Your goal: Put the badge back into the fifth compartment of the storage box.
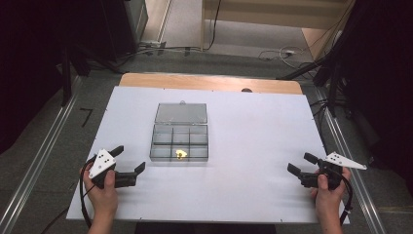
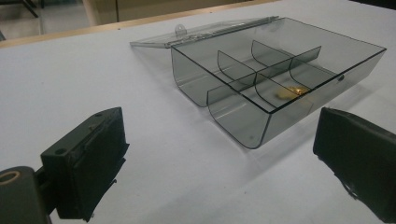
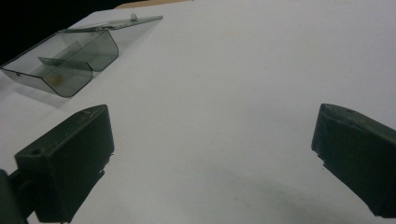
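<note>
1. Right now the clear compartment box (image 1: 179,142) sits near the middle of the white surface (image 1: 253,161) with its lid (image 1: 181,113) folded flat behind it; a small yellow piece (image 1: 181,154) lies in the middle cell of the near row.
2. Both claws hold nothing: the left claw (image 1: 130,159) stands with its jaws wide apart just beside the box's near left corner, and the right claw (image 1: 299,164) hangs equally spread, well apart from the box at the right edge of the surface.
3. Likely risk: the box looks light and unanchored, so a jaw nudging its wall could slide or tip it and bounce the yellow piece into another cell.
4. Reaching in, thin dividers crowd the piece, so a wide jaw may snag on them or miss.
5. Swinging the lid carelessly could drag the whole box.
6. Otherwise nothing stands between either claw and the box; beyond the surface, cables (image 1: 287,51) lie on the floor.
</note>
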`<state>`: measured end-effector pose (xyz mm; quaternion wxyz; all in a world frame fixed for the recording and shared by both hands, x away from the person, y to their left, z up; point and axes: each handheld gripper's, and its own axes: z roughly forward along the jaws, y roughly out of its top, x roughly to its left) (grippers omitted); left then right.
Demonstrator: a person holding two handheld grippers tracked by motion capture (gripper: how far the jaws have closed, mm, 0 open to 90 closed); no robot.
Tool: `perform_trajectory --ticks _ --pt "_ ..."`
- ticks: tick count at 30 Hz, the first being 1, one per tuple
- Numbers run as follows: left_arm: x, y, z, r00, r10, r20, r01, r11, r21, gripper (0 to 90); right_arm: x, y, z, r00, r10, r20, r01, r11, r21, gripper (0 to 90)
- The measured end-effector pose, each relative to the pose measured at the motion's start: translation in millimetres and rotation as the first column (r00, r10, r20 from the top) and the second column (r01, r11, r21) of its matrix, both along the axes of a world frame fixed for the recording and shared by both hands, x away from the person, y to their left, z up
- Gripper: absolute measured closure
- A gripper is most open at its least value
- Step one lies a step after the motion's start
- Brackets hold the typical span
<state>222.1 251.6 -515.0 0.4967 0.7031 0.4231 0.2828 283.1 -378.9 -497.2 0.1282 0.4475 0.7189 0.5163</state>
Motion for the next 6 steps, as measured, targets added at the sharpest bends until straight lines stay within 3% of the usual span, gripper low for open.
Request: perform_trajectory --ticks 6 --pt "-0.5 0.0 0.1 1.0000 0.001 0.001 -0.001 1.0000 0.001 2.8 -0.4 2.6 -1.0 1.0000 -0.006 0.001 0.006 1.000 -0.023 0.0"
